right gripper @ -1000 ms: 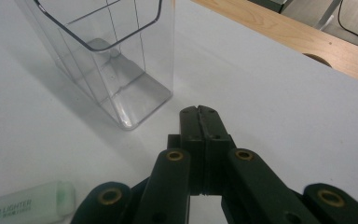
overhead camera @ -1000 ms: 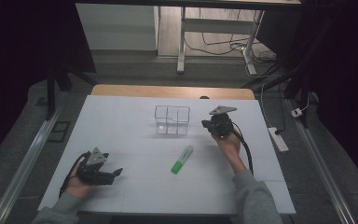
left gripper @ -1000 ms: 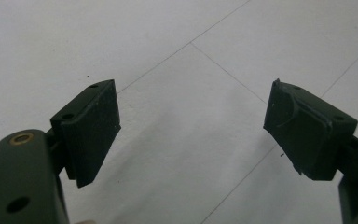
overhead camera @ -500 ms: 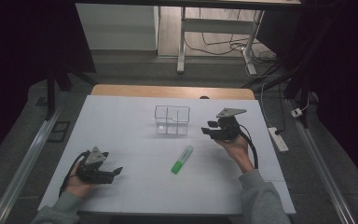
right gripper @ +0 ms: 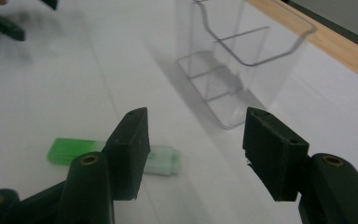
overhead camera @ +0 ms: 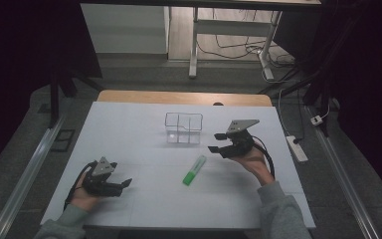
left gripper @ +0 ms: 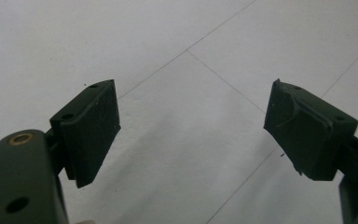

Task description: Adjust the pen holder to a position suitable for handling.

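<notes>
White table (overhead camera: 144,209), wooden far edge; power strip (overhead camera: 296,148) on floor right; cables behind.

right hand-held gripper (overhead camera: 220,142): jaws just opening, empty | green marker (overhead camera: 194,170): on table (overhead camera: 129,129)

You have nothing to read here. The green and translucent plastic marker (overhead camera: 194,170) near the middle of the high view is too small there for any print to show, and in the right gripper view (right gripper: 116,157) its barrel is blurred and partly covered. The clear plastic four-compartment box (overhead camera: 183,128), above the middle of the high view, carries no label that you could make out. The white table top (overhead camera: 129,124) bears thin seam lines, but no writing or numbers.
</notes>
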`<action>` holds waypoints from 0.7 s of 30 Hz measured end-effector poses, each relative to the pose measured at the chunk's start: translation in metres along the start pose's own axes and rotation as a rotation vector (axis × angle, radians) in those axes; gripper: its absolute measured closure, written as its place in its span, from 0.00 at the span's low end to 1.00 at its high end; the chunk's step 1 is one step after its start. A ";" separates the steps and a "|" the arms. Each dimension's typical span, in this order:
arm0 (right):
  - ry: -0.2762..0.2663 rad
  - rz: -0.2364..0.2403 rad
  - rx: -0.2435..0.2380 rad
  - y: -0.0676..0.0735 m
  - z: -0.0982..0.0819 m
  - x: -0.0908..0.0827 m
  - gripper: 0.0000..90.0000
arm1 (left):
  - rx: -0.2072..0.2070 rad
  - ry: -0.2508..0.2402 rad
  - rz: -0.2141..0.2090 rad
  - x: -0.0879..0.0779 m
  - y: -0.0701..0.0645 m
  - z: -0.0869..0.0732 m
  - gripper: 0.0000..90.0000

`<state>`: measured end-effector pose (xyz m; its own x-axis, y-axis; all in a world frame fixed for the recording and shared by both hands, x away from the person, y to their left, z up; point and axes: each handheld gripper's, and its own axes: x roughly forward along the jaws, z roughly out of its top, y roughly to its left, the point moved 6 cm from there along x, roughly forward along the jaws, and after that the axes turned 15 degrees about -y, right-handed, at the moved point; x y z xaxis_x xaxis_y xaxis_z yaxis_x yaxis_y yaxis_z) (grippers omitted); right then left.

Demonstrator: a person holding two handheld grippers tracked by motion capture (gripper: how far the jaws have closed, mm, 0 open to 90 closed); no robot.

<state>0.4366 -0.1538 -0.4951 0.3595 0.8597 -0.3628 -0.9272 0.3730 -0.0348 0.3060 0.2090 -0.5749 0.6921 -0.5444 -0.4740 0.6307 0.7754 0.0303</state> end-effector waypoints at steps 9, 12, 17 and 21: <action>0.055 0.116 -0.059 0.022 0.003 0.010 0.41 | 0.007 0.000 -0.004 -0.001 -0.001 0.000 0.19; 0.083 0.118 -0.092 0.025 0.001 0.012 0.39 | 0.012 0.006 -0.005 0.000 -0.002 0.000 0.20; 0.083 0.135 -0.124 0.028 -0.001 0.014 0.40 | 0.024 0.006 -0.008 -0.001 -0.003 0.000 0.20; 0.105 0.151 -0.156 0.032 -0.002 0.017 0.40 | 0.026 0.007 -0.011 -0.001 -0.003 0.000 0.20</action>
<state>0.4126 -0.1281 -0.5038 0.2097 0.8578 -0.4693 -0.9777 0.1772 -0.1131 0.3031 0.2069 -0.5749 0.6823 -0.5509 -0.4807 0.6477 0.7604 0.0481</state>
